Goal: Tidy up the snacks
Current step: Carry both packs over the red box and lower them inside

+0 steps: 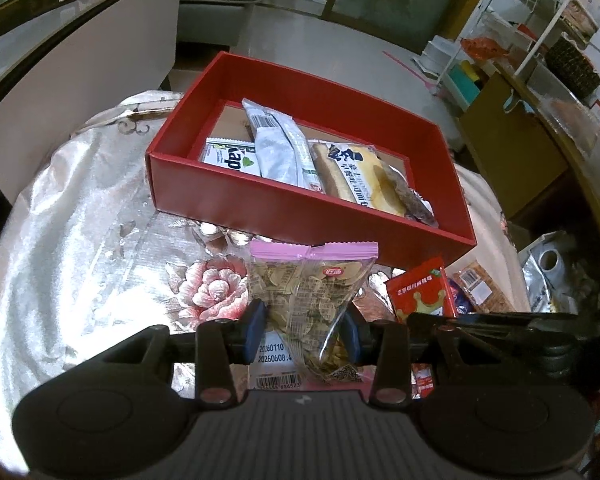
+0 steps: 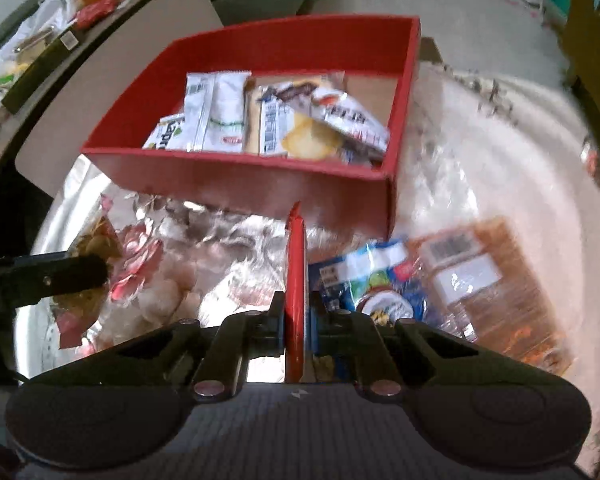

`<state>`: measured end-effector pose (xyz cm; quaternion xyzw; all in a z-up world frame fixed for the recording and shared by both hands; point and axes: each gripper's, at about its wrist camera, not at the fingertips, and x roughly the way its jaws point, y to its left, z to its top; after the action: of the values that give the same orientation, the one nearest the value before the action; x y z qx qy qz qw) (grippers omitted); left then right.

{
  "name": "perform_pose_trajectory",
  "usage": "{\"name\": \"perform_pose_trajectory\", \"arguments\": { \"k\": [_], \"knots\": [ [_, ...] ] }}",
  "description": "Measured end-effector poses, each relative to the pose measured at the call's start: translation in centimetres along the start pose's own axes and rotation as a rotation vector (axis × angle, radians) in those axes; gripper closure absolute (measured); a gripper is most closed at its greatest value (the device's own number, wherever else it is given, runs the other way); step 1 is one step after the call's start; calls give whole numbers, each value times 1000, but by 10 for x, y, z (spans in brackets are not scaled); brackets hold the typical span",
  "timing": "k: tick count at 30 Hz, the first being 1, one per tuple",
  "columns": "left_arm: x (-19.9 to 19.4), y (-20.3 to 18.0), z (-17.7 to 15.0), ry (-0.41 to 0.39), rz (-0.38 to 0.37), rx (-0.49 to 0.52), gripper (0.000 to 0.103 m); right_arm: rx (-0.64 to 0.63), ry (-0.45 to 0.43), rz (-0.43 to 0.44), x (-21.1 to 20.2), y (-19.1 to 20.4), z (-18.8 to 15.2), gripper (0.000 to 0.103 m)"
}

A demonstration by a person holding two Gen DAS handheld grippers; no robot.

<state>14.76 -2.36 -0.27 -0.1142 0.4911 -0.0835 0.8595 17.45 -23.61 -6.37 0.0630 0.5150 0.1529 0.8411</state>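
Note:
A red box [image 1: 292, 204] [image 2: 236, 178] stands on a flowered cloth and holds several snack packets [image 1: 284, 152] [image 2: 268, 120]. My left gripper [image 1: 305, 326] is shut on a clear, pink-topped packet of chips [image 1: 312, 288], held in front of the box's near wall. My right gripper [image 2: 296, 312] is shut on a thin red packet [image 2: 296, 272], seen edge-on, just before the box. That red packet also shows at the right of the left wrist view [image 1: 420, 288]. The left gripper and its chips appear at the left of the right wrist view [image 2: 88, 264].
A blue snack packet [image 2: 376, 280] and a brown wrapped pack [image 2: 496, 280] lie on the cloth [image 1: 100, 216] right of my right gripper. A silver bag [image 1: 548, 272] lies at the far right. A white table [image 1: 80, 64] stands to the left, shelves [image 1: 512, 52] beyond.

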Motion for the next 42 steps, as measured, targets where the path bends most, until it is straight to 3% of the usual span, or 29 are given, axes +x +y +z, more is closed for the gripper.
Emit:
{"name": "perform_pose_trajectory", "arguments": {
  "k": [13,21,28,42],
  "knots": [
    [0,-1,1,-3,-9,0,69,266,2,228,2,-37,-5,89],
    [-9,-5,15,-44,-39,-17,69,322,-86,374,-24,-38,9,89],
    [-18,-8,39,-110,-70,-49,69,332,-160,435,-40,-35,29,89],
    [10,-17,93,-180,-43,-79,69,382,-264,498,-41,-43,80,89]
  ]
}}
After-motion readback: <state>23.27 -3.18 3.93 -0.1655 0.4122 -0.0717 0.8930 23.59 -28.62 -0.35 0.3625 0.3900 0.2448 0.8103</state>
